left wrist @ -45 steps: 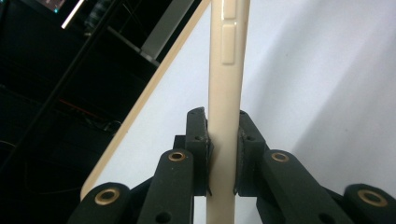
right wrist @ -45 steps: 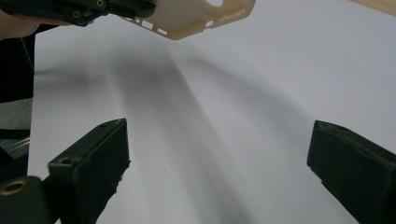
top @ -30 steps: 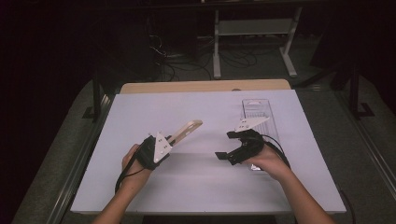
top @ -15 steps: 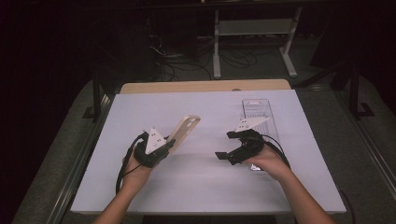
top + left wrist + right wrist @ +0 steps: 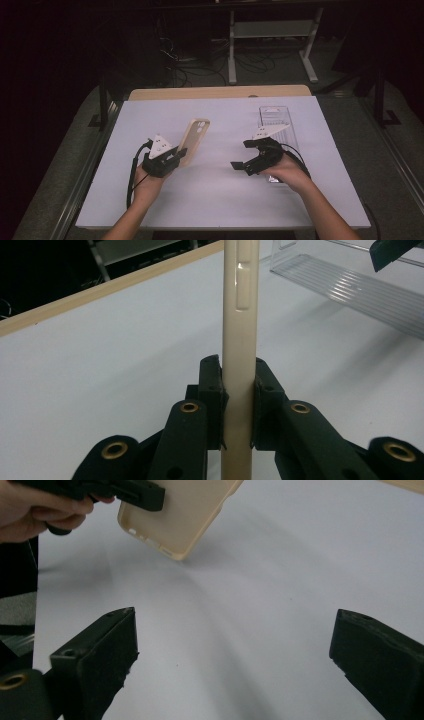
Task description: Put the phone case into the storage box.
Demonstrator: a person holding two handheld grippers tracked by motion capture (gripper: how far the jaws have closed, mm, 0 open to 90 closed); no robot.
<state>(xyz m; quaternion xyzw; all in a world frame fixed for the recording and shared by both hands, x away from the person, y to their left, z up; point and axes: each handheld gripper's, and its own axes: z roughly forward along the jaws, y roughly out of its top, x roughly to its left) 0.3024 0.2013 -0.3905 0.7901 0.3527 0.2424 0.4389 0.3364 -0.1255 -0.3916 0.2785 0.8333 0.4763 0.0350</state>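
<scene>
A: L hand? pose pls

B: left gripper [image 5: 176, 156] up off the table [image 5: 210, 200], left half of it, forearm coming in from the near edge & angled a bit inward. Hand wrapped round the body from below, grey 3-corner plate on top, cable looping down by the wrist

A: fingers?

B: fingers [image 5: 210, 390] pinching a beige phone case [image 5: 193, 140] across its thin edge, near the lower end. In the left gripper view the case stands straight up between the two pads, both pressed on it, side-button bumps visible higher up. From the high view it's tilted, open back facing cam, top end leaning away from the person, camera cutout at far end. Clear of the table, held in air

A: R hand?

B: right gripper [image 5: 245, 155] right of centre, low over the table, hand behind it, wrist bent so the fingers point left toward the case. Forearm comes in from bottom right. Spread wide, nothing betw them; right gripper view has bare white table in the gap and the case's bottom corner [image 5: 175, 520] farther off, upper left

A: gap betw the two?

B: near, not touching. A clear plastic tray [image 5: 275, 122] lies on the table just behind the R hand, partly under it
</scene>
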